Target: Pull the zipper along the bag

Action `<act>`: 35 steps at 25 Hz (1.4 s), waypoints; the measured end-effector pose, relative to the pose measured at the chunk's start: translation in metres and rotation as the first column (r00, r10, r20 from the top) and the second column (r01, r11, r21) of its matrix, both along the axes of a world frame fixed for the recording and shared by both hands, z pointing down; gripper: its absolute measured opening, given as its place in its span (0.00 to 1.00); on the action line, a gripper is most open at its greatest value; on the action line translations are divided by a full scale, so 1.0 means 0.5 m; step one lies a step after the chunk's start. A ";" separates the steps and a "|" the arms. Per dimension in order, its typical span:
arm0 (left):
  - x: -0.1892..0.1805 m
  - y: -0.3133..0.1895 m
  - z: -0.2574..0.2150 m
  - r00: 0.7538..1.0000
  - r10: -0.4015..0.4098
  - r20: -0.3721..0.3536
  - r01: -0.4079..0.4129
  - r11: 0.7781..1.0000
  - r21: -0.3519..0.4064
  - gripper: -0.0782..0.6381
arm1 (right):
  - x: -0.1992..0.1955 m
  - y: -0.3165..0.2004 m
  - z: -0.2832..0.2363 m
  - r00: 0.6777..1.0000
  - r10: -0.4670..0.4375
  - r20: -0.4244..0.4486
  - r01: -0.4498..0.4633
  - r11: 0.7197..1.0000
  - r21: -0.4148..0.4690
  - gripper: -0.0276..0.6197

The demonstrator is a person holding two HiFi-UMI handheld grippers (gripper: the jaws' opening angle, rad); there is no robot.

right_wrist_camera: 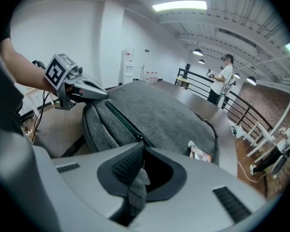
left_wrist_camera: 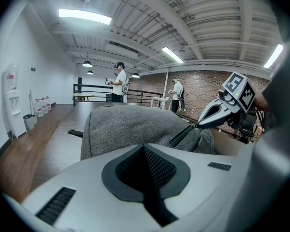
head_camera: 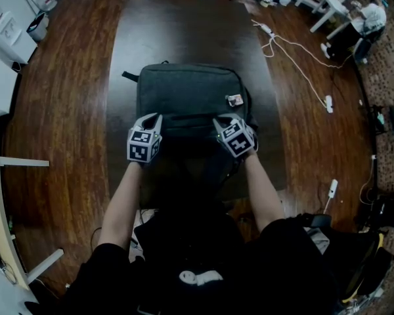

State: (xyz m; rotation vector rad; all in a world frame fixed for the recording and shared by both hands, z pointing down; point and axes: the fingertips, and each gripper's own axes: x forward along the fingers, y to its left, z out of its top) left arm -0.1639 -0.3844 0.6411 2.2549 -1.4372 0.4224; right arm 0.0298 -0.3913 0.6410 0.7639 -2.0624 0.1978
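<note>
**Head view.** A grey bag [head_camera: 187, 90] lies flat on a dark counter [head_camera: 184, 31], with a small tag [head_camera: 235, 100] near its right corner. The left tool [head_camera: 152, 119] and the right tool [head_camera: 222, 121] both meet the bag's near edge, the left at the left corner and the right toward the right corner. The person's forearms reach in from below.

**Left gripper view.** The left tool [left_wrist_camera: 145, 151] is closed: its dark ribbed pads meet along one line, and nothing shows between them. The bag [left_wrist_camera: 125, 124] rises just beyond the jaws. The zipper [left_wrist_camera: 183, 134] runs as a dark line along the bag's edge to the tip of the right tool [left_wrist_camera: 203, 122]. Two people [left_wrist_camera: 120, 81] stand far behind, by a railing.

**Right gripper view.** The right tool [right_wrist_camera: 137, 153] is closed on a grey fabric tab [right_wrist_camera: 135, 182], which hangs down between its pads. The zipper [right_wrist_camera: 121, 120] starts just past the jaws and runs along the bag [right_wrist_camera: 164, 115] toward the left tool [right_wrist_camera: 102, 94], which touches the bag's far corner. The tag [right_wrist_camera: 199, 152] lies on the bag's top, right of the jaws.
</note>
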 end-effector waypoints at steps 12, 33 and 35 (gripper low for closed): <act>0.001 0.000 0.000 1.000 0.003 0.001 -0.003 1.000 -0.002 0.11 | 0.020 -0.008 0.000 1.000 0.008 -0.008 -0.007 1.000 0.004 0.08; 0.002 0.003 0.000 1.000 0.004 -0.003 -0.004 1.000 -0.007 0.11 | 0.045 -0.010 0.017 1.000 0.021 0.009 -0.020 0.999 -0.026 0.08; 0.002 0.003 -0.001 1.000 0.006 -0.004 -0.006 1.000 -0.007 0.11 | 0.046 -0.011 0.017 1.000 0.015 0.006 -0.015 1.000 -0.026 0.08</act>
